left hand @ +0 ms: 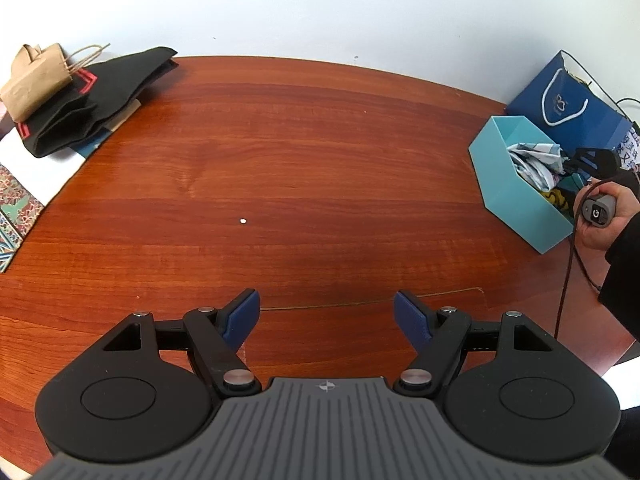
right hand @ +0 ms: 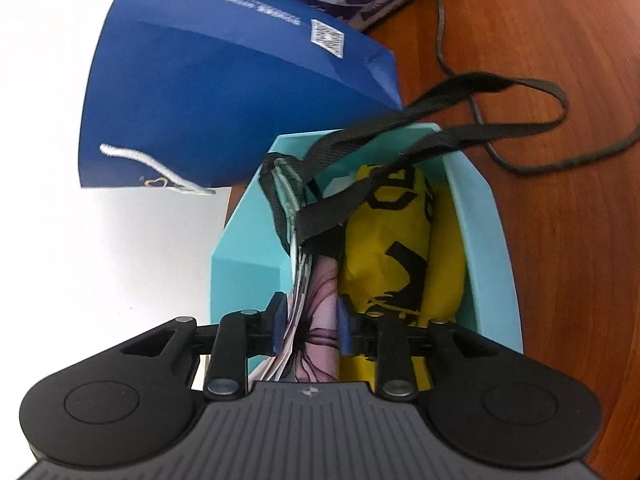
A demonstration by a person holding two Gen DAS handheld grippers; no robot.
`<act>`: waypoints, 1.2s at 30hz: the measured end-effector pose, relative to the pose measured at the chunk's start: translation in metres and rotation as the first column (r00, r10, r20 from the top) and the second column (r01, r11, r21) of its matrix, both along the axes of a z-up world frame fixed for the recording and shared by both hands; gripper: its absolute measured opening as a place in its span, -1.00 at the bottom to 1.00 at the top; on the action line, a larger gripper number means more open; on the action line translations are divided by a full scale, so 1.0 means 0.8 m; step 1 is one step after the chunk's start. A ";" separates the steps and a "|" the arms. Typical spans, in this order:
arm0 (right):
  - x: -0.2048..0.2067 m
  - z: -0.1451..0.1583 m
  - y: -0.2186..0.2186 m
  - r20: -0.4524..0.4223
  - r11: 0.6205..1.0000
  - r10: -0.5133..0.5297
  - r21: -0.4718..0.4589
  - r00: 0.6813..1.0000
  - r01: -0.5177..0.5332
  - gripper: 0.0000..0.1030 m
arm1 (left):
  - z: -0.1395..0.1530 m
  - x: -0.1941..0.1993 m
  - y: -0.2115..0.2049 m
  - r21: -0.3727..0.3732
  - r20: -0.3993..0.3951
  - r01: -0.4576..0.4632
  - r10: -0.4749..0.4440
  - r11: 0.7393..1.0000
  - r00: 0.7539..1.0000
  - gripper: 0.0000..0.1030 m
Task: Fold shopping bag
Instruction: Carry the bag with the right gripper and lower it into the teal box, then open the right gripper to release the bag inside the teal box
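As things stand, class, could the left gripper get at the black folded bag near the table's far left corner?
Probably yes. The left gripper hangs open over bare wood, and nothing stands between it and the black folded bag; only the brown paper bag lies on its far end.

A reddish-brown wooden table point(left hand: 320, 184) with visible grain stands against a plain white wall point(left hand: 320, 8), evenly lit.

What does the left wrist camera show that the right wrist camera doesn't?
Only the left wrist view shows the open left hand-held gripper over bare wooden table, plus folded black bags and a brown paper bag far left. Only the right wrist view shows the right hand-held gripper shut on a pink patterned bag beside a yellow bag. Both show the teal bin and blue gift bag.
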State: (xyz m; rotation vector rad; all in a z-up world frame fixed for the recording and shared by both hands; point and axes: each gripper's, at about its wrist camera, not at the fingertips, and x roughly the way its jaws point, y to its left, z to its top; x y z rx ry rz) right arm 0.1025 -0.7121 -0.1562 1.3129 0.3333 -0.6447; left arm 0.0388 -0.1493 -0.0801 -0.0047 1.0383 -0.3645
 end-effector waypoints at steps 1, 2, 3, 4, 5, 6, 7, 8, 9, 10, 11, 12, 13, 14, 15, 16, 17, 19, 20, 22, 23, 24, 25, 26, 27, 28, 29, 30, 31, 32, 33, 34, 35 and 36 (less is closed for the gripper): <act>0.001 0.001 -0.001 -0.002 1.000 0.003 -0.005 1.000 -0.003 -0.26 | 0.001 0.001 0.000 -0.001 0.002 0.002 -0.002 1.000 1.000 0.47; 0.003 0.003 -0.001 -0.005 1.000 0.009 -0.010 1.000 -0.009 -0.20 | 0.001 0.002 -0.001 -0.002 0.004 0.004 -0.004 1.000 1.000 0.47; 0.004 0.004 -0.002 -0.008 1.000 0.015 -0.014 1.000 -0.016 -0.19 | 0.002 0.002 -0.001 -0.003 0.007 0.005 -0.005 1.000 1.000 0.47; 0.003 0.006 -0.003 -0.009 1.000 0.018 -0.016 1.000 -0.018 -0.16 | 0.003 0.003 -0.001 -0.005 0.010 0.007 -0.007 1.000 1.000 0.47; 0.003 0.008 -0.003 -0.008 1.000 0.022 -0.018 1.000 -0.023 -0.13 | 0.004 0.004 -0.002 -0.007 0.013 0.008 -0.008 1.000 1.000 0.47; 0.003 0.010 -0.004 -0.007 0.999 0.029 -0.020 1.000 -0.029 -0.11 | 0.004 0.005 -0.003 -0.008 0.018 0.008 -0.008 1.000 1.000 0.47; 0.002 0.014 -0.004 -0.004 0.999 0.036 -0.022 0.999 -0.036 -0.06 | 0.005 0.006 -0.003 -0.007 0.022 0.007 -0.007 1.000 1.000 0.47; 0.001 0.017 -0.003 0.000 0.999 0.042 -0.024 0.999 -0.042 -0.02 | 0.005 0.006 -0.003 -0.007 0.025 0.006 -0.006 1.000 1.000 0.47; -0.001 0.021 -0.003 0.003 0.999 0.048 -0.026 0.999 -0.048 0.01 | 0.005 0.007 -0.003 -0.007 0.027 0.005 -0.005 1.000 1.000 0.47; -0.002 0.024 -0.002 0.007 0.998 0.055 -0.027 0.998 -0.054 0.06 | 0.005 0.008 -0.003 -0.008 0.028 0.000 0.000 1.000 1.000 0.47; -0.004 0.028 -0.002 0.010 0.998 0.061 -0.029 0.998 -0.060 0.09 | 0.006 0.010 -0.002 -0.012 0.027 -0.006 0.007 1.000 1.000 0.47; -0.006 0.032 -0.001 0.011 0.997 0.068 -0.032 0.998 -0.068 0.09 | 0.006 0.011 -0.001 -0.019 0.025 -0.011 0.011 1.000 1.000 0.47; -0.009 0.035 0.001 0.008 0.996 0.077 -0.037 0.997 -0.076 0.10 | 0.007 0.012 0.000 -0.025 0.021 -0.014 0.015 1.000 1.000 0.48; -0.012 0.041 0.003 0.000 0.995 0.089 -0.043 0.996 -0.089 0.11 | 0.008 0.013 0.001 -0.031 0.021 -0.015 0.016 0.999 1.000 0.49; -0.017 0.047 0.007 -0.009 0.994 0.101 -0.050 0.995 -0.102 0.12 | 0.009 0.015 0.003 -0.036 0.022 -0.015 0.016 0.999 1.000 0.56; -0.025 0.052 0.008 -0.011 0.992 0.110 -0.057 0.994 -0.111 0.18 | 0.010 0.016 0.004 -0.039 0.025 -0.011 0.012 0.999 1.000 0.61; -0.037 0.057 0.008 -0.012 0.991 0.120 -0.065 0.993 -0.121 0.23 | 0.011 0.017 0.006 -0.040 0.030 -0.005 0.007 0.999 1.000 0.63; -0.052 0.068 0.015 -0.017 0.987 0.139 -0.085 0.990 -0.140 0.27 | 0.012 0.020 0.010 -0.043 0.039 0.006 -0.005 0.999 0.999 0.63; -0.057 0.071 0.021 -0.023 0.984 0.149 -0.095 0.989 -0.150 0.28 | 0.012 0.021 0.013 -0.046 0.040 0.012 -0.010 0.999 0.999 0.63; -0.067 0.081 0.036 -0.041 0.976 0.176 -0.122 0.984 -0.179 0.29 | 0.011 0.025 0.019 -0.056 0.034 0.014 -0.013 0.998 0.999 0.63; -0.072 0.084 0.043 -0.049 0.973 0.183 -0.131 0.982 -0.188 0.30 | 0.010 0.027 0.023 -0.065 0.024 0.010 -0.008 0.998 1.000 0.63; -0.076 0.089 0.050 -0.056 0.970 0.191 -0.140 0.980 -0.197 0.31 | 0.010 0.029 0.027 -0.073 0.014 0.005 -0.004 0.997 1.000 0.63; -0.081 0.093 0.059 -0.063 0.967 0.199 -0.149 0.978 -0.206 0.34 | 0.010 0.031 0.031 -0.078 0.009 0.000 0.001 0.997 1.000 0.65; -0.085 0.097 0.066 -0.071 0.963 0.208 -0.157 0.976 -0.217 0.39 | 0.010 0.032 0.034 -0.082 0.008 -0.005 0.006 0.997 1.000 0.72; -0.088 0.100 0.072 -0.079 0.959 0.217 -0.166 0.973 -0.228 0.40 | 0.011 0.033 0.038 -0.086 0.007 -0.010 0.011 0.996 1.000 0.82; -0.090 0.103 0.078 -0.087 0.955 0.228 -0.176 0.970 -0.240 0.42 | 0.011 0.034 0.041 -0.089 0.006 -0.015 0.016 0.996 1.000 0.83; -0.092 0.105 0.082 -0.094 0.950 0.237 -0.185 0.967 -0.250 0.46 | 0.011 0.035 0.045 -0.093 0.005 -0.020 0.021 0.995 1.000 0.83; -0.095 0.108 0.087 -0.101 0.944 0.248 -0.197 0.964 -0.263 0.49 | 0.012 0.036 0.048 -0.096 0.004 -0.024 0.025 0.995 1.000 0.83; -0.098 0.112 0.095 -0.109 0.936 0.264 -0.212 0.958 -0.281 0.55 | 0.013 0.038 0.050 -0.099 0.003 -0.028 0.029 0.995 1.000 0.83; -0.101 0.117 0.103 -0.119 0.926 0.281 -0.229 0.952 -0.301 0.61 | 0.014 0.040 0.053 -0.102 0.002 -0.032 0.032 0.994 0.999 0.83; -0.104 0.122 0.112 -0.131 0.913 0.299 -0.248 0.945 -0.323 0.62 | 0.015 0.041 0.055 -0.103 0.002 -0.035 0.035 0.994 0.999 0.83; -0.107 0.127 0.121 -0.145 0.901 0.315 -0.266 0.938 -0.344 0.62 | 0.016 0.042 0.057 -0.103 0.004 -0.037 0.038 0.994 0.999 0.83; -0.108 0.132 0.129 -0.160 0.888 0.329 -0.282 0.931 -0.363 0.63 | 0.017 0.043 0.059 -0.103 0.009 -0.040 0.041 0.994 0.999 0.83; -0.110 0.136 0.138 -0.175 0.876 0.341 -0.296 0.924 -0.380 0.64 | 0.017 0.043 0.060 -0.104 0.016 -0.043 0.045 0.994 0.999 0.83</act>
